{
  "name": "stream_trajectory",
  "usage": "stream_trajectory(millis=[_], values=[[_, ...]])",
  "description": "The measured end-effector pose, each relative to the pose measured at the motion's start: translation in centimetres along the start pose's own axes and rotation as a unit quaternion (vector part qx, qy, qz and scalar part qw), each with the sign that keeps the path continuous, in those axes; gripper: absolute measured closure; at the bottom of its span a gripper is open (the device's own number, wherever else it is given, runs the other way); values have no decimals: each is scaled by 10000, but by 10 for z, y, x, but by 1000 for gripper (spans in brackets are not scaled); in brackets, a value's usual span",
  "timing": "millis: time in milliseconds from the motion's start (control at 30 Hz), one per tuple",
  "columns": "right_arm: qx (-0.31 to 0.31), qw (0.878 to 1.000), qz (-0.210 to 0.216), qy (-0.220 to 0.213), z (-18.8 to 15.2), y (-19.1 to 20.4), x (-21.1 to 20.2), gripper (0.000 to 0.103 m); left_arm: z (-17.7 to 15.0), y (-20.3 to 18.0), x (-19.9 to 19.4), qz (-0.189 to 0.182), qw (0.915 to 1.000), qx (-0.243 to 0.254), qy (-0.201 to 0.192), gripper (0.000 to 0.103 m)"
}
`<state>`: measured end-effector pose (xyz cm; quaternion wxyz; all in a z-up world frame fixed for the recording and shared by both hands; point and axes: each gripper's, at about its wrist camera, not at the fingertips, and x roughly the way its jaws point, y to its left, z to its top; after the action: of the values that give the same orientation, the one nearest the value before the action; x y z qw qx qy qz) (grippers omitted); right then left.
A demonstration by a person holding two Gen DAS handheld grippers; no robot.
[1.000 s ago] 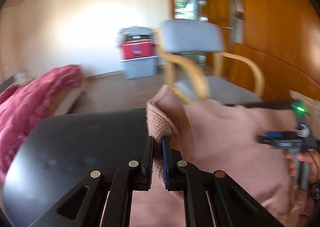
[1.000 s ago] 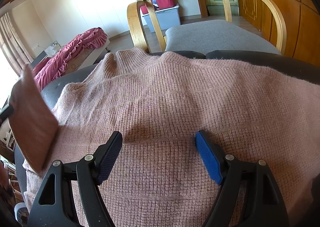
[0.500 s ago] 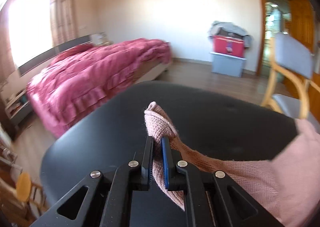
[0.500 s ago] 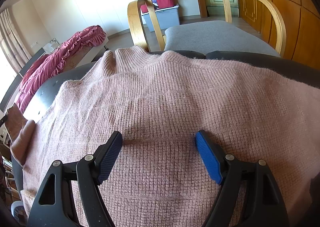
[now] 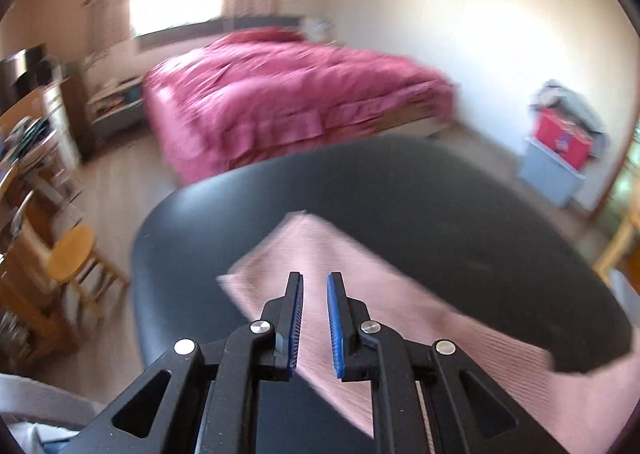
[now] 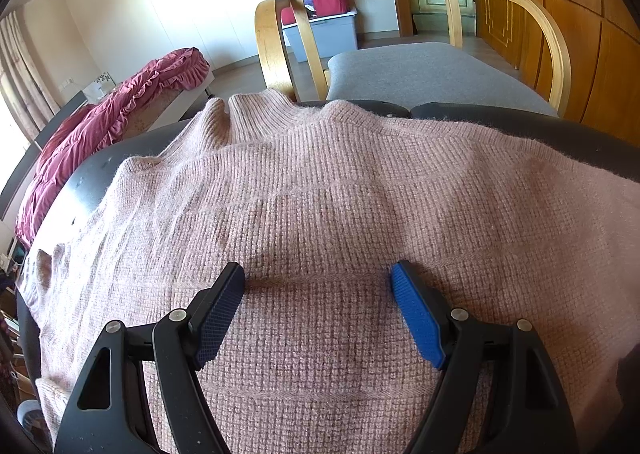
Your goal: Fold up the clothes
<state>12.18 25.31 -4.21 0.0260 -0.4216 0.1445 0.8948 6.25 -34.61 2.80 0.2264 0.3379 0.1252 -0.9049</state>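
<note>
While the left gripper (image 5: 315, 320) occupies the lower centre of its frame, its jaws stand narrowly apart and are opening; no cloth is pinched between them, and the pink sleeve (image 5: 320, 254) lies just beyond and beneath the tips on the black table (image 5: 460, 206). Motion blur softens the sleeve's edges, so its exact contact with the pads cannot be read. Farther off, in the upper half, are a bed with a red cover (image 5: 280, 94) and, at right, a grey storage box (image 5: 554, 170).

At the bottom of the right wrist view, the right gripper (image 6: 318, 282) is spread wide, both tips resting on the body of the pink knitted sweater (image 6: 340, 194) with nothing clamped. The sweater lies spread flat across the table, filling the middle of the frame, its ribbed collar (image 6: 256, 110) at upper centre toward a grey-cushioned wooden armchair (image 6: 420, 62).

Handling, as a judgement: the knit looks soft, light and stretchy, likely to sag and bunch rather than hold a crease. Firmer purchase is probably offered by the ribbed cuff, hem or shoulder seam; pinching mid-panel would tend to drag only a loose pucker.
</note>
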Motion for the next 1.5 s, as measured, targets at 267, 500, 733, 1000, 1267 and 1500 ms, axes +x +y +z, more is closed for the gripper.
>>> stream_trajectory(millis=[267, 500, 733, 1000, 1267, 1500], values=[[-79, 9999, -77, 122, 3, 5, 2, 21, -86, -187, -67, -1735, 9555, 2373, 236, 88], [-725, 9969, -163, 269, 27, 12, -5, 37, -148, -289, -55, -1435, 9100, 3867, 406, 88], [-526, 9982, -26, 296, 44, -26, 15, 47, -154, -300, -38, -1220, 8997, 4188, 125, 81], [-278, 9982, -501, 171, 20, -18, -6, 47, -176, -321, -34, -611, 8553, 5078, -825, 80], [-233, 9989, -262, 301, -9, -6, -29, 45, -180, -335, -40, -507, 8160, 5693, -867, 81], [-662, 9977, 102, -79, 41, -2, -38, 52, -174, -369, -78, -1387, 8465, 5117, -484, 81]])
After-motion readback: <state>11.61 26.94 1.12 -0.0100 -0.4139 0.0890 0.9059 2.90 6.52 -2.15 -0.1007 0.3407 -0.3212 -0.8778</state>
